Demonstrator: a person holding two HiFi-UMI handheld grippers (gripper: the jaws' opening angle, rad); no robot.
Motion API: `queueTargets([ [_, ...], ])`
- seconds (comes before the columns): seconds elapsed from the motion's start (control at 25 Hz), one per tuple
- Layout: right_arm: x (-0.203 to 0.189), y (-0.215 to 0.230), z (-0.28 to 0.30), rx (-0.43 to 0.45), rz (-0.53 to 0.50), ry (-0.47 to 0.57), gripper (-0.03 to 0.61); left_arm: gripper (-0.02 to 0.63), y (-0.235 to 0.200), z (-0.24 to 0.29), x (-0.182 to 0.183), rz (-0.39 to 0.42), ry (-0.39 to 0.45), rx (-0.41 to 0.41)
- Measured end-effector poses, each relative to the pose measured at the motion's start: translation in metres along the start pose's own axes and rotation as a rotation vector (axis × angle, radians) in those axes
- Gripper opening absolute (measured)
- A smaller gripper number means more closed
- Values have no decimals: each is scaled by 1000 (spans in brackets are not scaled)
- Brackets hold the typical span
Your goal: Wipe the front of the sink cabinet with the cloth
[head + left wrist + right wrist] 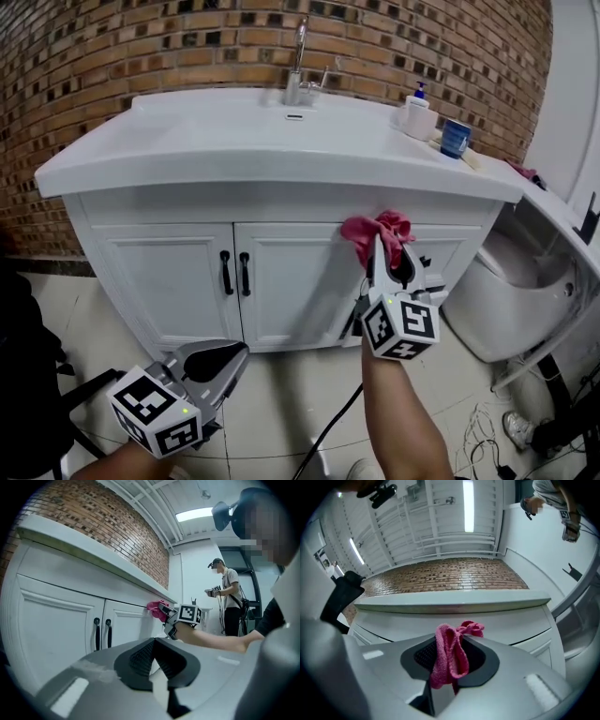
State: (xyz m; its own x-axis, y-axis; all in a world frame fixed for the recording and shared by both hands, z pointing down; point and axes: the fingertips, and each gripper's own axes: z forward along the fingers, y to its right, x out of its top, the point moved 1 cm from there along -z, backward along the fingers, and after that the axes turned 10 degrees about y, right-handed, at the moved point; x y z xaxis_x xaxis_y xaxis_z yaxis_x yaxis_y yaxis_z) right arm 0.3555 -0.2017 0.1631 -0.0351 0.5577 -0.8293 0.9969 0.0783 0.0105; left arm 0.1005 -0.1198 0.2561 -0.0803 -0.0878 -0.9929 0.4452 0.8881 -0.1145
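Both are the same build: left gripper and right gripper have light grey plastic shells with black ribbed pads. Each has a white marker cube with black squares and a tiny green light. A black cable runs off the right one, and the person's wearing a dark short sleeve.

head view looks steeply down on the sink cabinet, which both gripper views face from below
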Motion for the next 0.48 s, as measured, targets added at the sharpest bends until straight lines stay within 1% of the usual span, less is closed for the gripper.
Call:
queueTargets([
  [0.08, -9, 4, 3, 2, 14, -6, 98, 6, -4, -2, -7, 15, -23, 10],
  [0.24, -18, -6, 13, 50, 29, -10, 100, 6, -14, -6, -17, 23, -53, 34],
  [0.36, -24, -14, 17, 75, -2, -20, 107, 6, -20, -5, -19, 21, -60, 46],
  [0.48, -28, -14, 20, 78, -18, -32, 115, 6, -21, 1, -21, 11, -64, 38],
])
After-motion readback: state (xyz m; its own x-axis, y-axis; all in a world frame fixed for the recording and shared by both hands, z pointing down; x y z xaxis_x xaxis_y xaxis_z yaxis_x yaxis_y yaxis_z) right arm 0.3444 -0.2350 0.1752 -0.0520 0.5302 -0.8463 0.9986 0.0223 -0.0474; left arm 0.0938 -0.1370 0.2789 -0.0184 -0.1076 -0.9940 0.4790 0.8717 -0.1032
